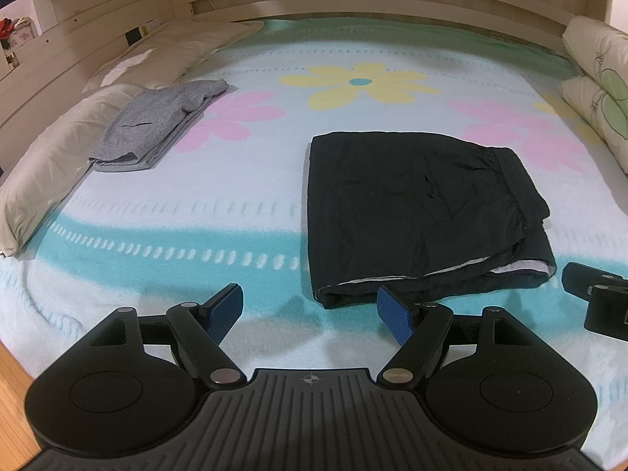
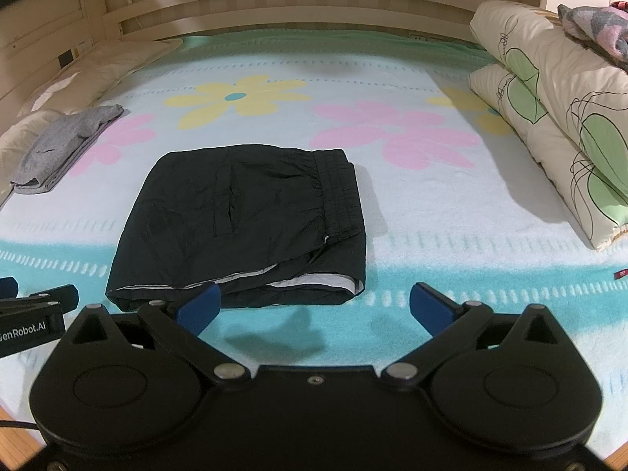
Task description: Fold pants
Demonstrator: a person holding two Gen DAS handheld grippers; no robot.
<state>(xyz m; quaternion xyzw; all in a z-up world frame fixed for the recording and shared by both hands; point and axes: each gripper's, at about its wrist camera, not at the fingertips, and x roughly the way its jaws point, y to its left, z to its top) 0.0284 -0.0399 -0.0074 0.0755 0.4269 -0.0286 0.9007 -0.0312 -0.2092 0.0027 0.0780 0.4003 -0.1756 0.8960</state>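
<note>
Black pants [image 1: 416,212] lie folded into a flat rectangle on the flowered bedspread [image 1: 243,212], elastic waistband on the right side; they also show in the right wrist view [image 2: 243,223]. My left gripper [image 1: 310,312] is open and empty, just short of the pants' near left corner. My right gripper [image 2: 314,310] is open and empty, just in front of the pants' near right edge. Part of the right gripper shows at the right edge of the left wrist view [image 1: 600,298]. Part of the left gripper shows at the left edge of the right wrist view [image 2: 31,314].
Folded grey pants [image 1: 157,125] lie at the far left beside beige pillows [image 1: 51,165]. A folded patterned quilt [image 2: 557,117] is stacked along the right side. A wooden headboard [image 2: 298,8] runs along the back. The wooden floor [image 1: 11,400] shows below the bed's near edge.
</note>
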